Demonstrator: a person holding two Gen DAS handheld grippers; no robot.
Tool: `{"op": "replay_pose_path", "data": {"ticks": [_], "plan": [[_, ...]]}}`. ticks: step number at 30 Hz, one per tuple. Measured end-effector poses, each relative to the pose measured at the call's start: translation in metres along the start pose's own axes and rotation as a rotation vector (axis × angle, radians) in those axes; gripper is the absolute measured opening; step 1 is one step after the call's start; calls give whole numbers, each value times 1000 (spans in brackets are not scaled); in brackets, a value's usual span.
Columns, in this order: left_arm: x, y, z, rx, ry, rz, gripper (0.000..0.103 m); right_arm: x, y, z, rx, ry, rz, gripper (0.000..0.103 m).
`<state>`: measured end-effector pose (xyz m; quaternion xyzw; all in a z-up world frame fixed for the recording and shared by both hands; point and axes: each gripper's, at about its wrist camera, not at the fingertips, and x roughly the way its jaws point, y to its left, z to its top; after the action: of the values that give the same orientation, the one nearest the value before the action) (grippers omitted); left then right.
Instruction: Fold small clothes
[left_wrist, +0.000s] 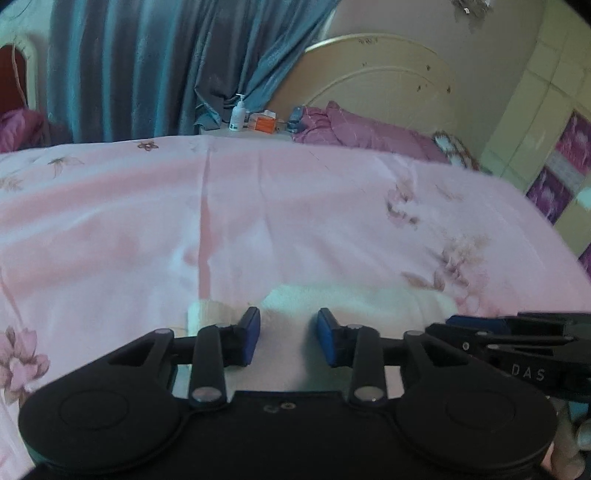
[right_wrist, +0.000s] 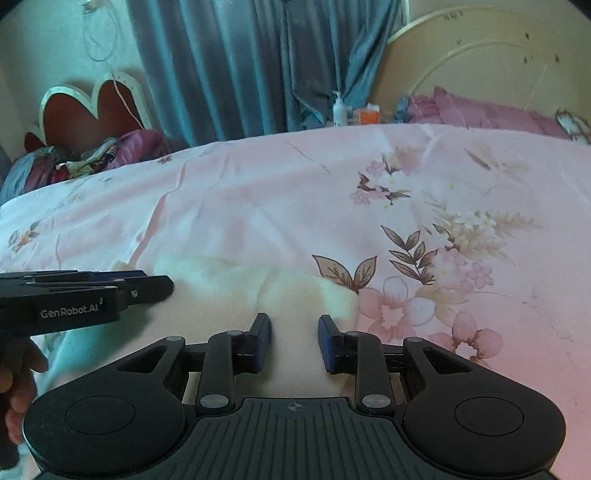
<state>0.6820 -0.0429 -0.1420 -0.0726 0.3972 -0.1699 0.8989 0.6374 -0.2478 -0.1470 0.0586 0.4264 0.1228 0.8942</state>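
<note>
Both the left tongs (left_wrist: 289, 338) and right tongs (right_wrist: 294, 341) are hovering apart over the white garment (right_wrist: 236, 291) on the bed (left_wrist: 295, 206), folding apparently not finished.

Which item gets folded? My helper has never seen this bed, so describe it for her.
Start at the wide pink floral bedsheet covering the bed. At its near edge, just ahead of both open tongs, lies a small cream-white fuzzy garment. It is the only plain, unprinted pale fabric there; the purple quilt lies far off by the headboard.
</note>
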Motion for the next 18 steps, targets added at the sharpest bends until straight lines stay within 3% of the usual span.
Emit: {"op": "replay_pose_path", "data": {"ticks": [2, 5, 8, 11, 13, 15, 18], "plan": [[-23, -4, -8, 24, -48, -35, 30, -26, -1, -6, -11, -52, 31, 27], [-46, -18, -36, 112, -48, -38, 31, -45, 9, -26, -75, -21, 118, 27], [-51, -33, -61, 174, -31, -7, 31, -34, 18, -49, -173, 33, 64, 27], [-63, -39, -64, 159, -38, -28, 31, -43, 14, -46, -106, 14, 62, 30], [-82, -37, -69, 141, -60, -58, 31, -69, 13, -48, -71, -34, 147, 30], [-95, -35, -86, 138, -40, -50, 29, -84, 17, -61, -73, -2, 205, 30], [-103, -38, -121, 116, 5, -55, 29, -84, 33, -98, -185, 117, 172, 29]]}}
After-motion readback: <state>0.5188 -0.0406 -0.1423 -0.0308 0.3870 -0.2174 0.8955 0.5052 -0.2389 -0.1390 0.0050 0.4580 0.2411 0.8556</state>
